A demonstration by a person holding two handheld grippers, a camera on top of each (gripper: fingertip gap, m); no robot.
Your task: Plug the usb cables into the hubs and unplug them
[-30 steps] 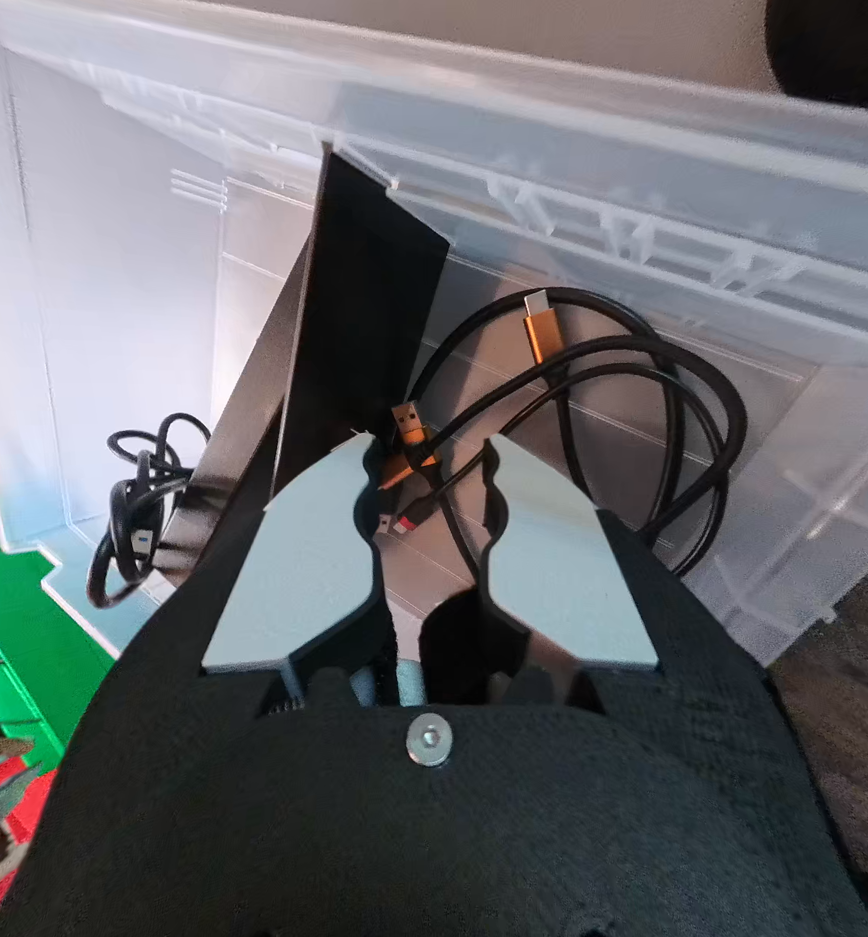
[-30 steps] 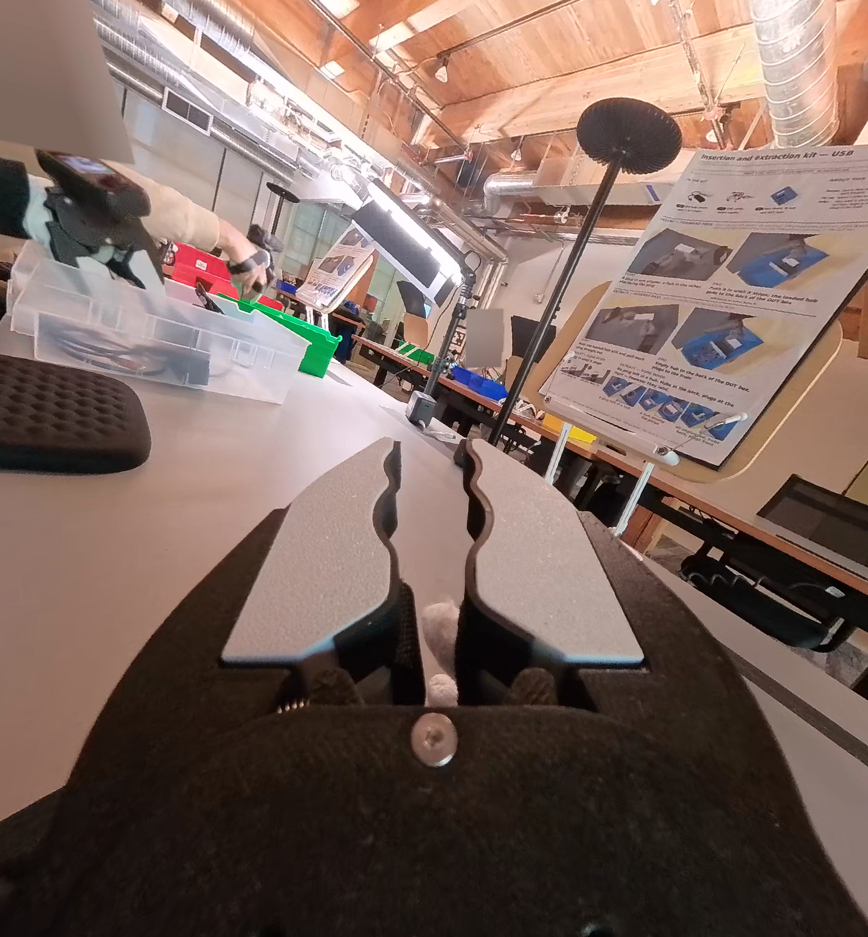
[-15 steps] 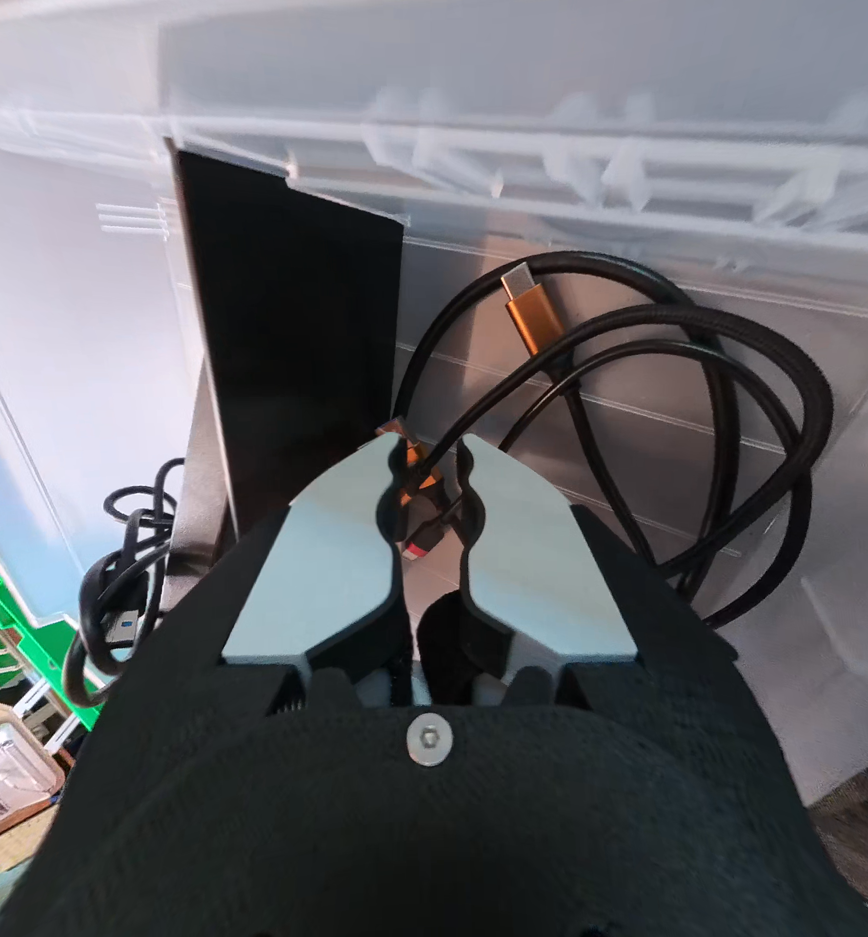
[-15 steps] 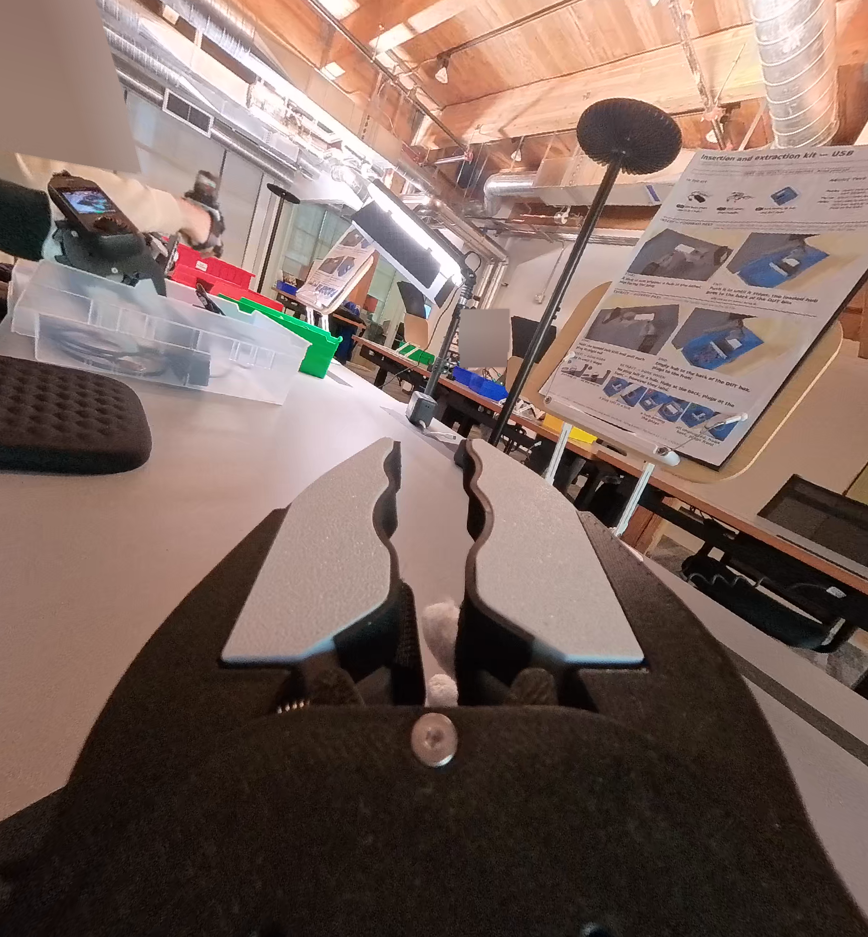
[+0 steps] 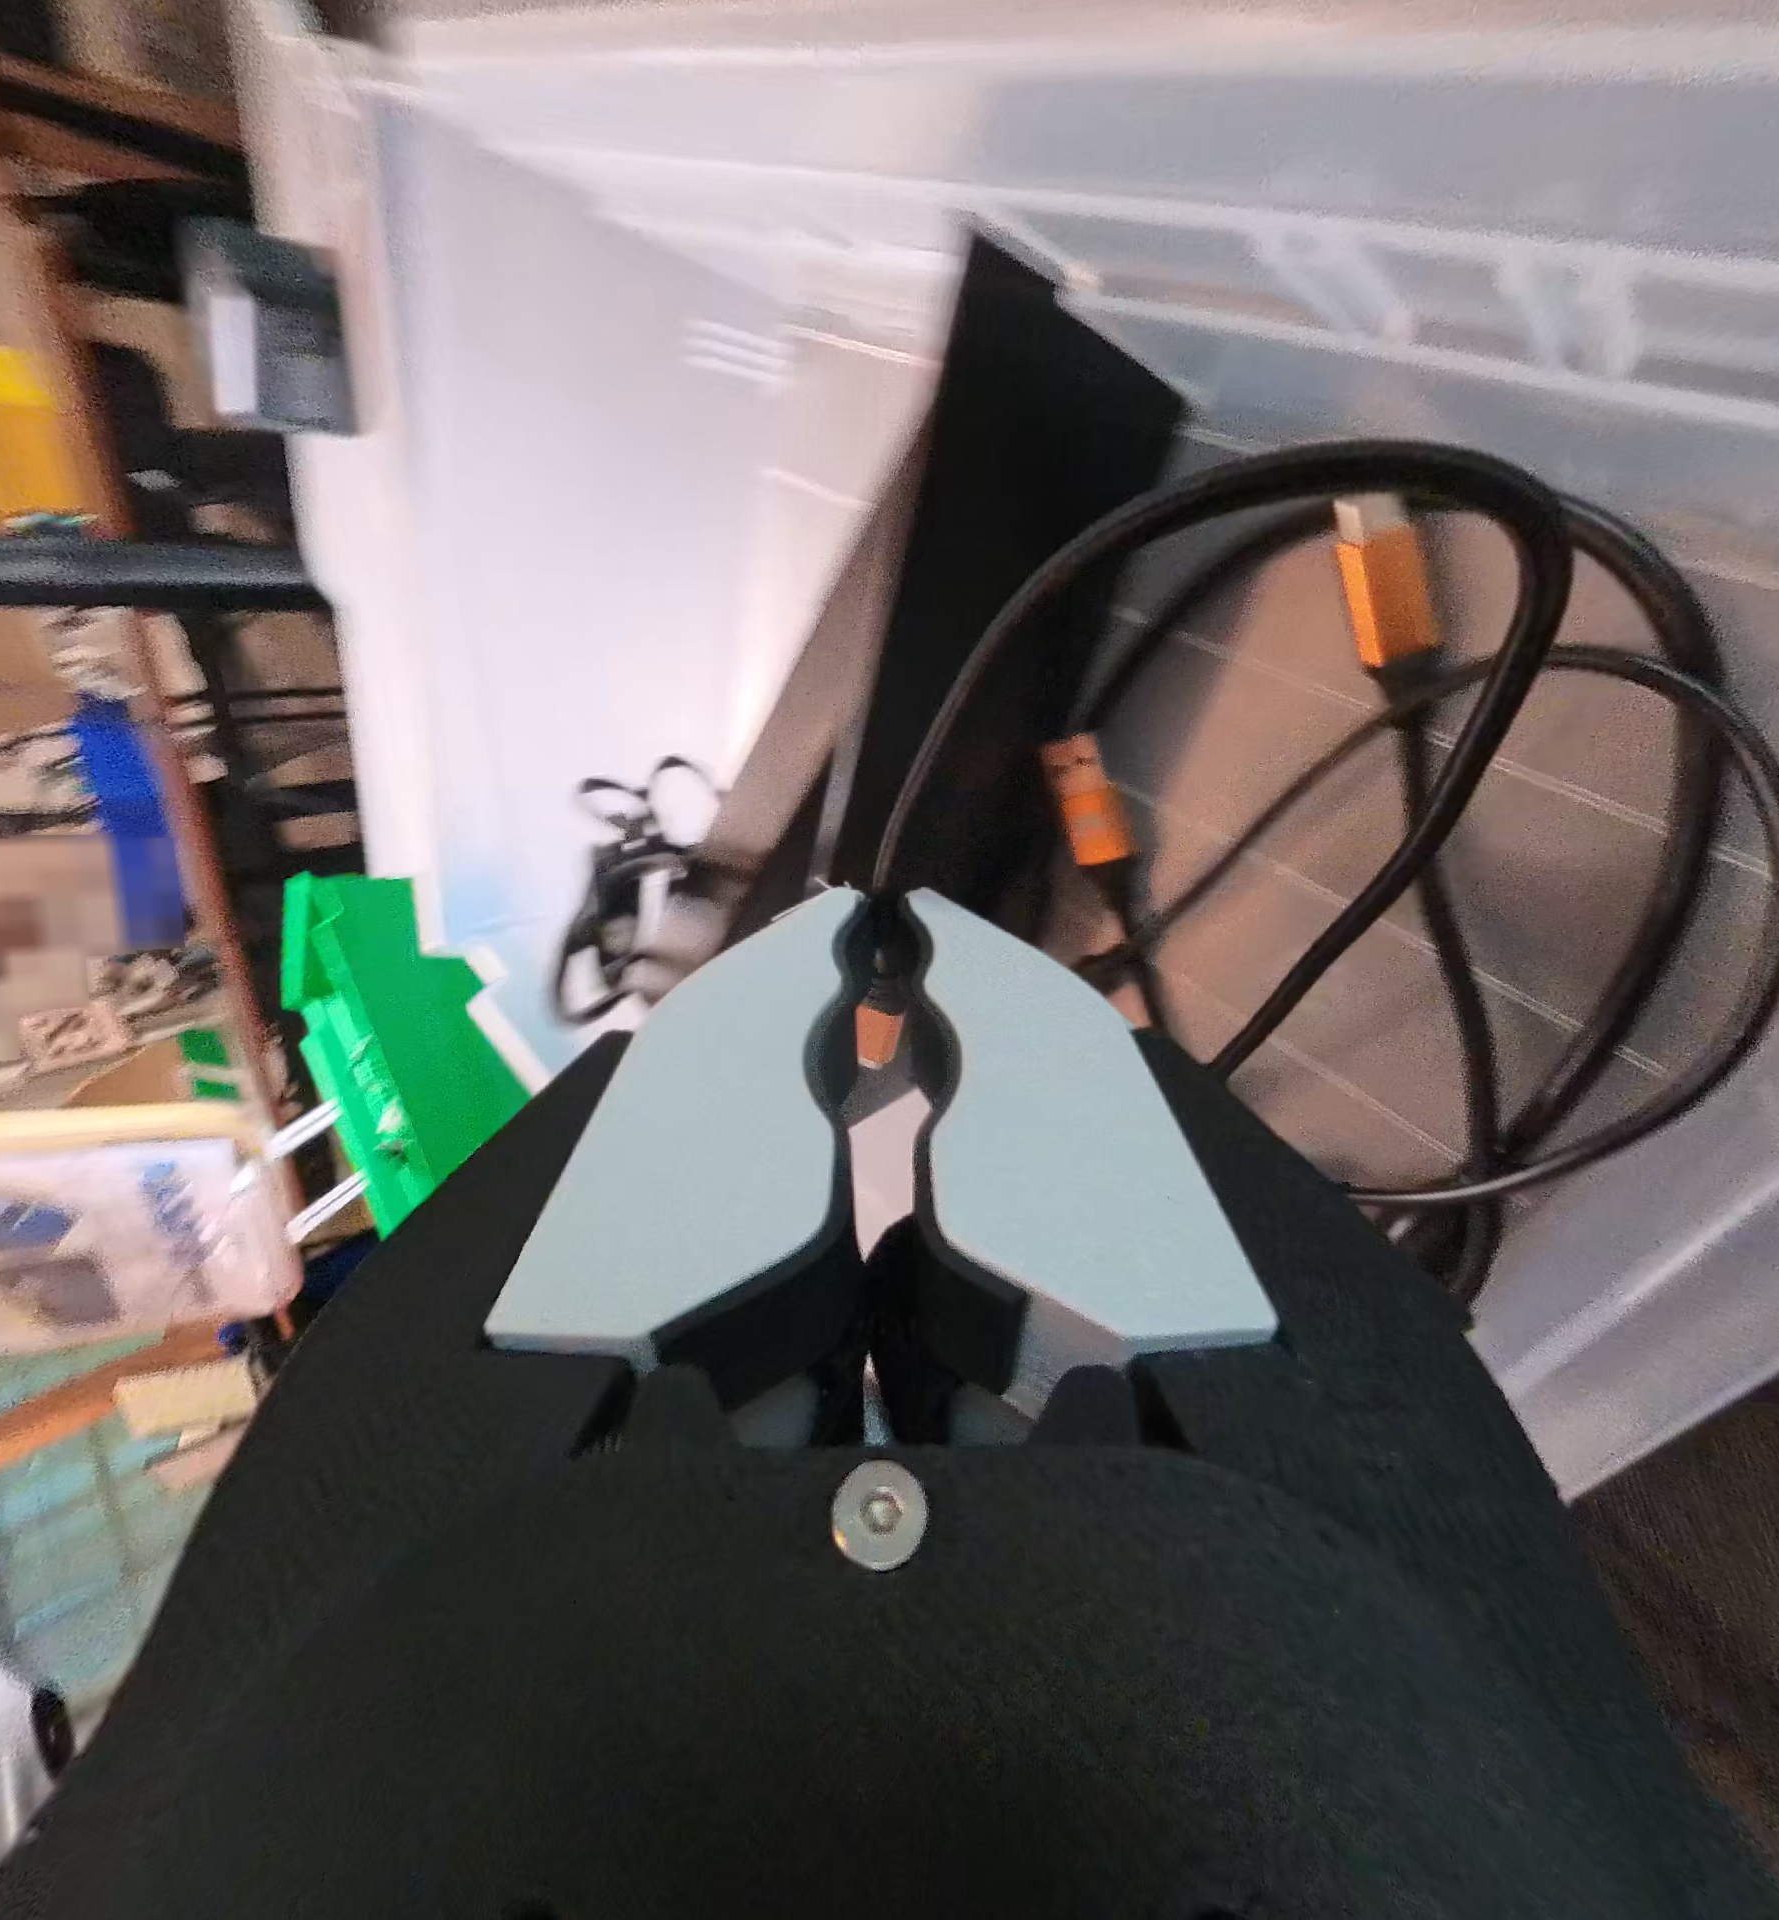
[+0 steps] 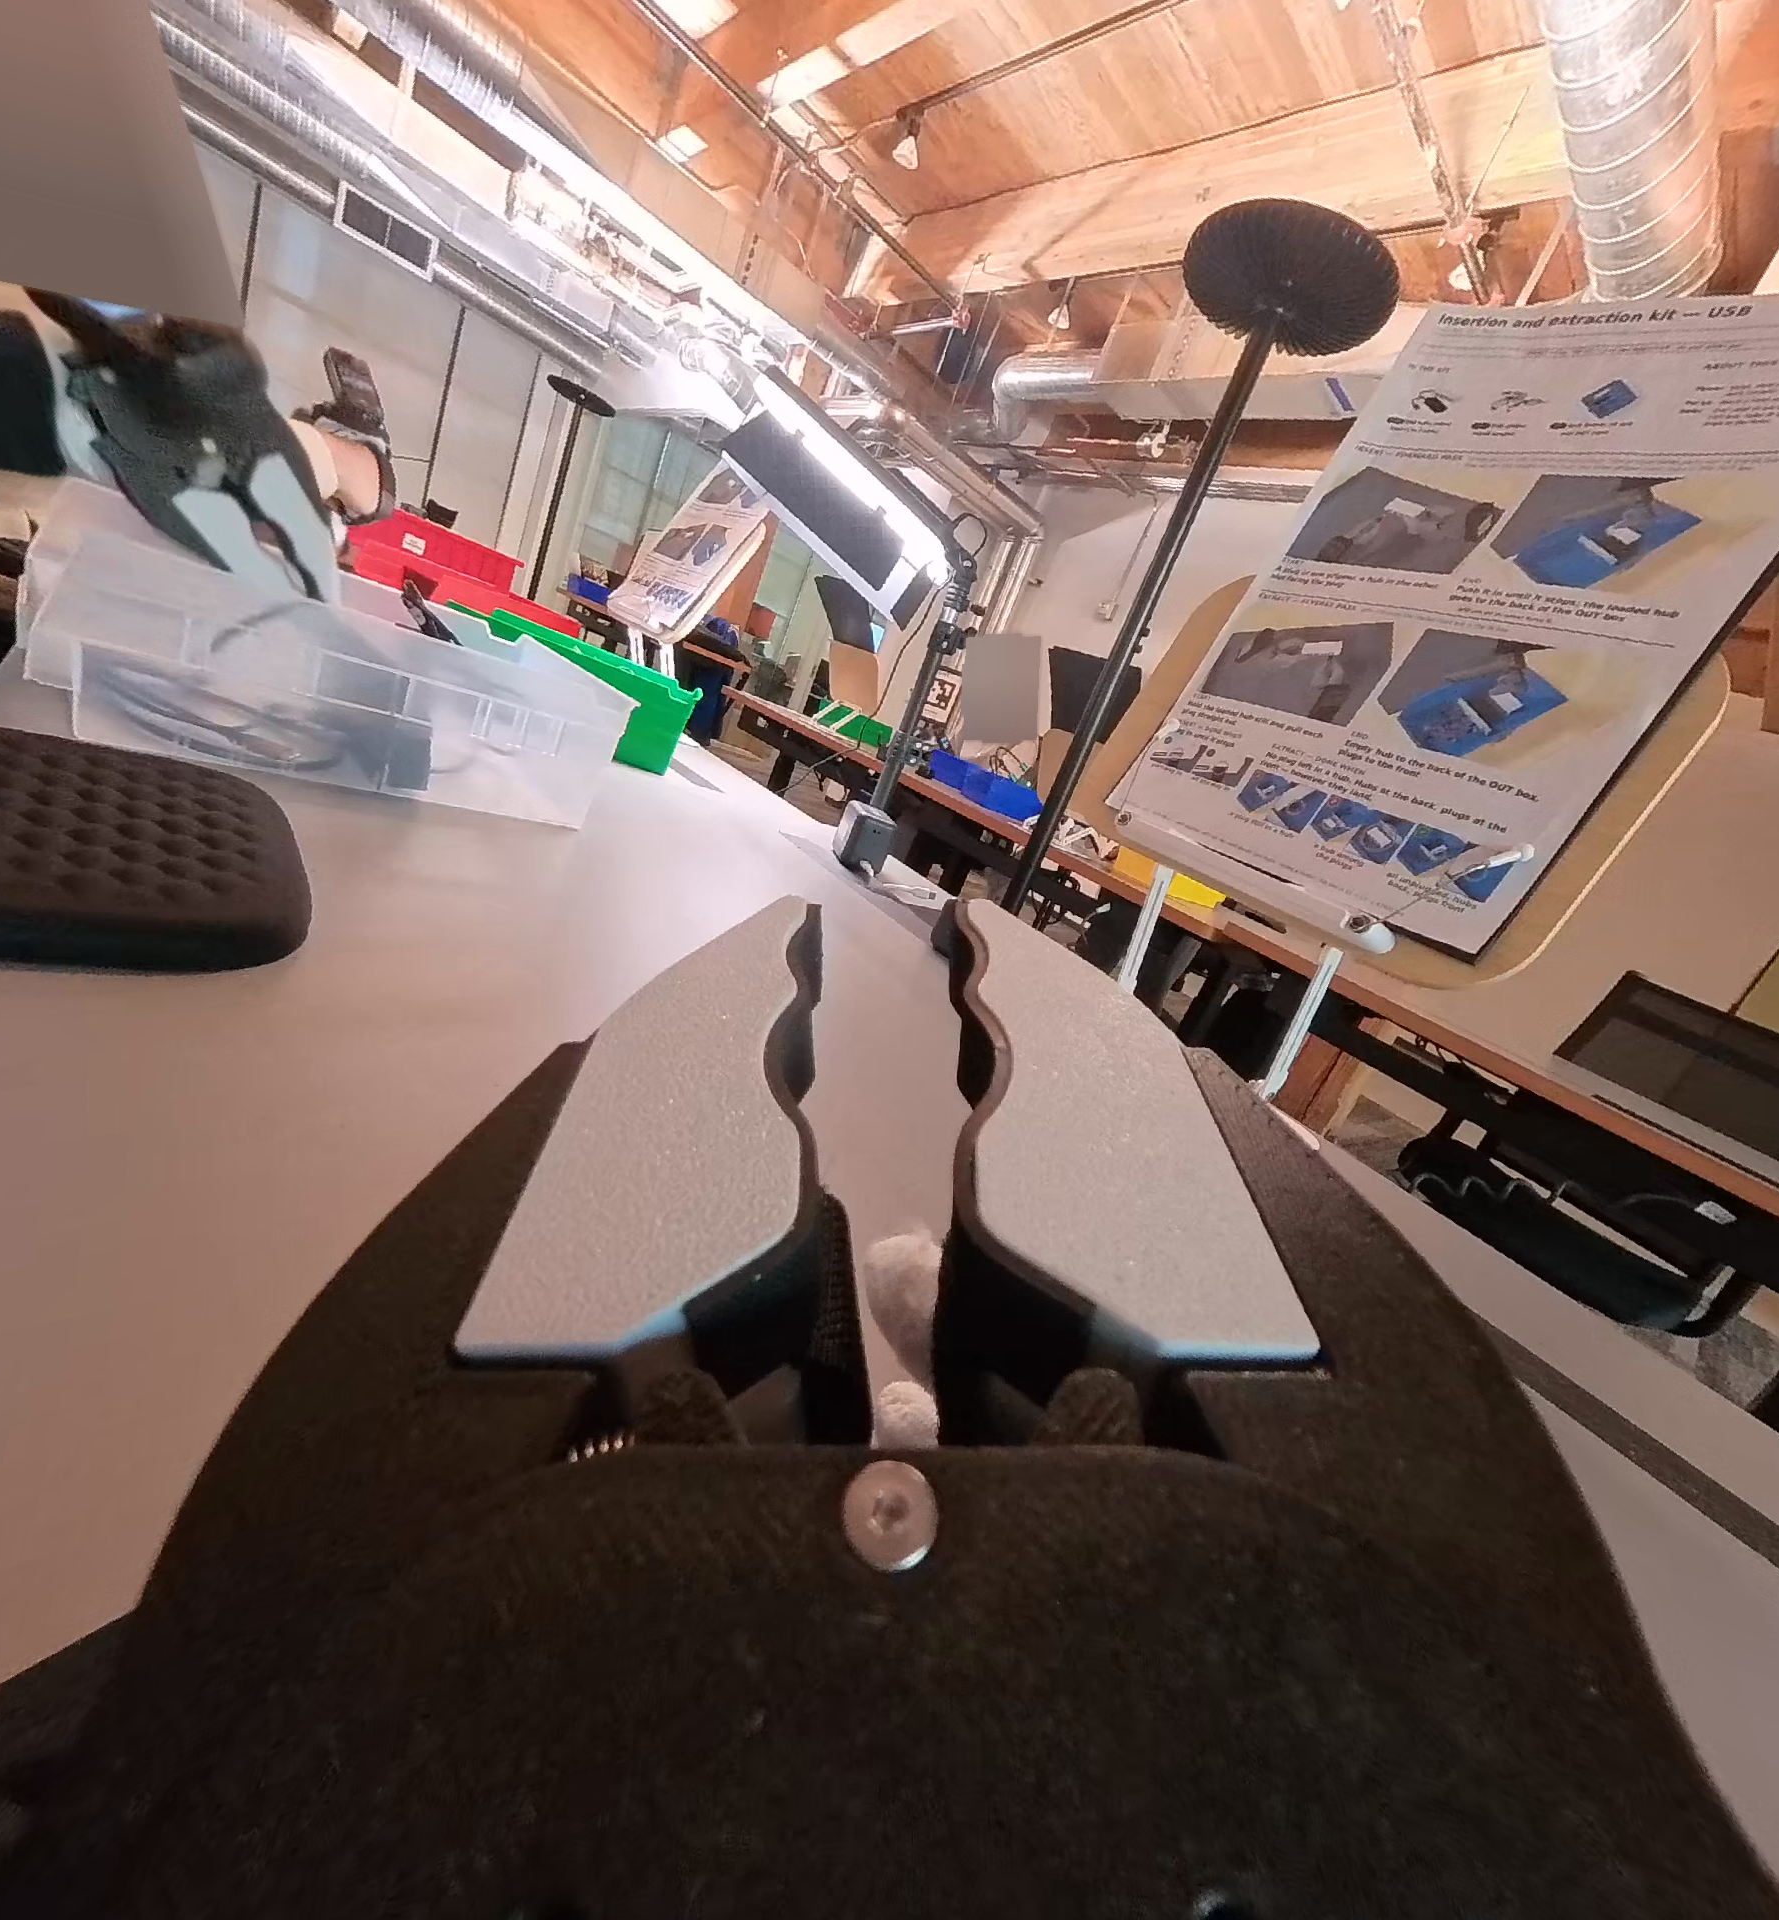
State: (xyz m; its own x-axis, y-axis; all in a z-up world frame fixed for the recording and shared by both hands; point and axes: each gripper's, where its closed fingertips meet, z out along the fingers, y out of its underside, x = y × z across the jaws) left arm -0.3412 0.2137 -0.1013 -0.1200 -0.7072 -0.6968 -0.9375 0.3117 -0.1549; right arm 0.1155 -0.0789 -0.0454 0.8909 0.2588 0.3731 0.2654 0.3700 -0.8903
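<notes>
one orange-tipped usb cable (image 5: pixel 880 1023) between left gripper (image 5: pixel 886 906) fingers (image 5: pixel 719 1122)

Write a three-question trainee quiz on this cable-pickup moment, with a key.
1. True or false: the left gripper is shut on a cable plug.
2. Which holds the loose cables? A) green bin B) clear bin C) black pad
3. Fill in: the right gripper is open and holds ____.

Key:
1. True; its fingers pinch an orange plug, with black cord running out past the tips.
2. B
3. nothing; it lies low over the table, apart from the bin.
</notes>
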